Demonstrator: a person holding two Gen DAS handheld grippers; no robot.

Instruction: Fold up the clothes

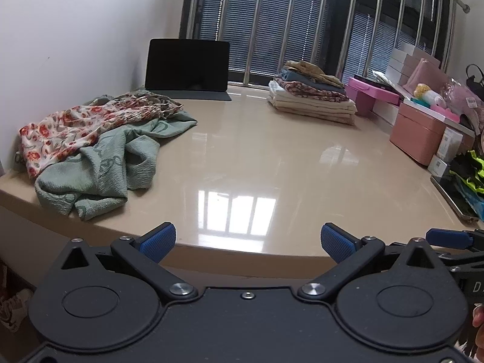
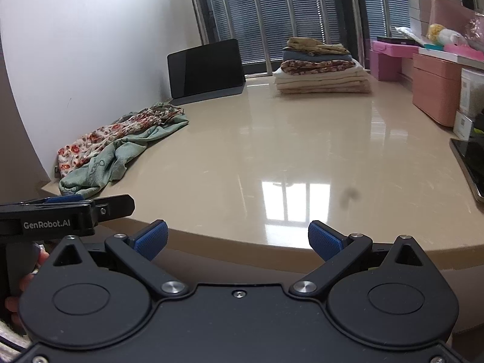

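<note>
Two handheld tools sit at the near edge of a glossy beige table [image 1: 257, 157], both empty. In the left wrist view, the left tool [image 1: 248, 242] fills the bottom of the frame, its blue-padded fingers [image 1: 158, 240] spread wide apart with nothing between them, hovering just short of the table's rim. In the right wrist view, the right tool [image 2: 239, 239] is likewise wide open and holds nothing.

Unfolded clothes lie in a heap at the left of both frames: a floral garment [image 1: 75, 130] draped over a crumpled green garment [image 1: 112, 166], close to the white wall. A neat stack of folded clothes [image 1: 314, 96] stands in the upper middle, well apart from the heap, before a barred window. A dark tablet [image 1: 187, 66] stands propped between them, near the wall.

Only the left wrist view shows black and neon-yellow fabric [image 1: 469, 169] at the right edge, plus a fingertip at the lower right corner. It also catches the right tool's blue tip at the right edge. Only the right wrist view shows the left tool from the side at the left edge, with "GenRobot.AI" printed on it, and a hand [image 2: 28, 275] gripping its handle below. Pink boxes [image 2: 435, 87] line the right side in both views.
</note>
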